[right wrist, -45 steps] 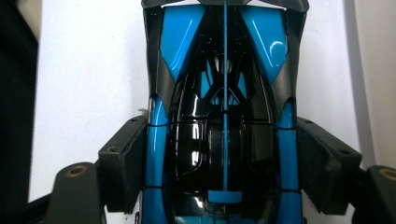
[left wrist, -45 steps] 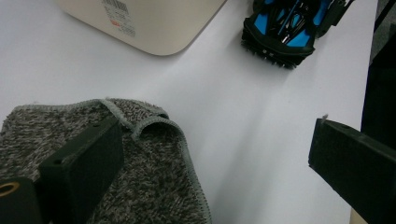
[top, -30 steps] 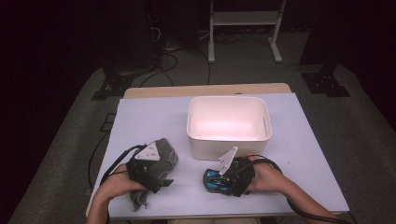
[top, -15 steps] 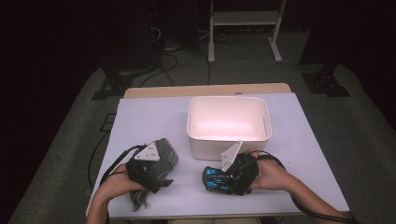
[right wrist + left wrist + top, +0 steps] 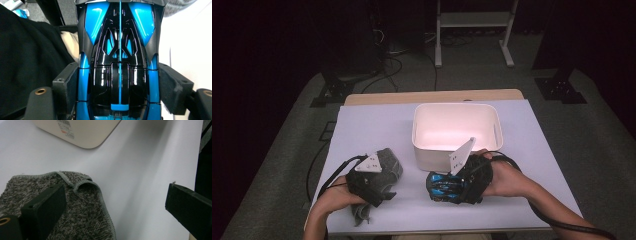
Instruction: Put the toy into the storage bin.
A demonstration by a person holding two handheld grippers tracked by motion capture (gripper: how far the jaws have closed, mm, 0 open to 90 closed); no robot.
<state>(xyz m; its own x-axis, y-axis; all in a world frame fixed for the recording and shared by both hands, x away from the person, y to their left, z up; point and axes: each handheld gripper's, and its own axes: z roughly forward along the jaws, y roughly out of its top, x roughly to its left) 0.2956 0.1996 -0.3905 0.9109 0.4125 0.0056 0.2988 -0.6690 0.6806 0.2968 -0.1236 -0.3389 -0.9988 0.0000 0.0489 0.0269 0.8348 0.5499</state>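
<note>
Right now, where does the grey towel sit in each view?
High view: the grey towel lies lower left, near the table's front edge.
Left gripper view: lower left, reaching to mid-frame.
Right gripper view: a grey strip in the top right corner, past the toy car.
Shared landmark: the white tabletop beside it.

Glossy blue-and-black toy car (image 5: pixel 119 62), grey speckled terry cloth (image 5: pixel 82 215).
Car near table's front edge, just before white tub; cloth crumpled flat at front left.
</note>
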